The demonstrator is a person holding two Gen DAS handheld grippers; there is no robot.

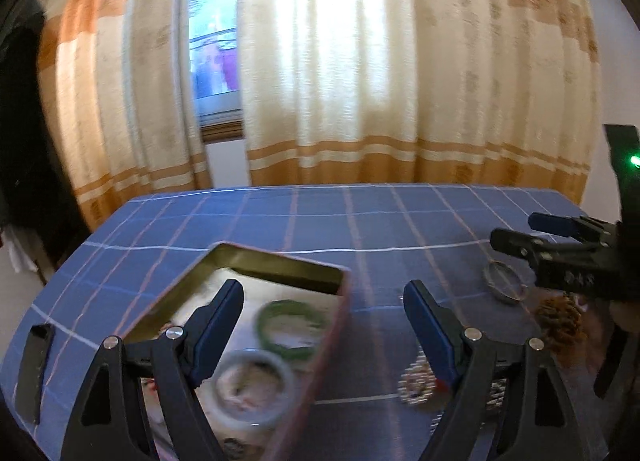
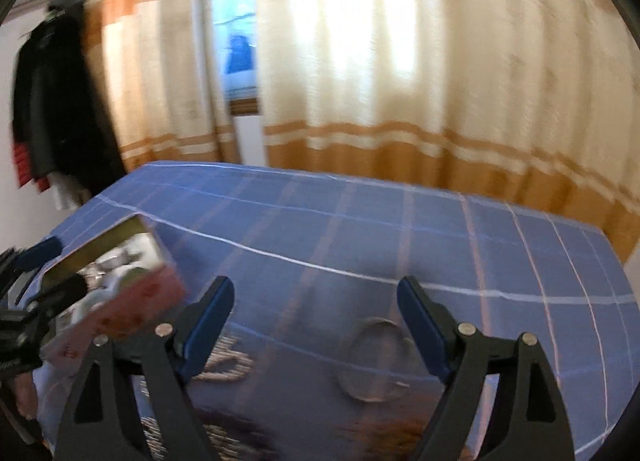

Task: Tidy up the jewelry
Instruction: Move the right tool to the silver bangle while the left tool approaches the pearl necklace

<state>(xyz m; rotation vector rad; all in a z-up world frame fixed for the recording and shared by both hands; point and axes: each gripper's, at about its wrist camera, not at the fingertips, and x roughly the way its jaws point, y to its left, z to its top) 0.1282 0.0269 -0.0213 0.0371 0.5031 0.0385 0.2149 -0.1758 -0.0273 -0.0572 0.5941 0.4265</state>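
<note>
Green bangle (image 1: 291,328) in tin (image 1: 280,261) — no legible writing, left tongs (image 1: 324,325) open

Left gripper (image 1: 324,325): black angular arms, blue pads, silver round screws at the joints.
Right gripper (image 2: 316,321): same black frame, blue pads, silver screws.
Beside the tin (image 1: 280,261): right gripper's body shows a green light.

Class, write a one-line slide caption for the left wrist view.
Open left gripper above a tin box holding a green bangle and a white bangle, on a blue checked tablecloth.
</note>
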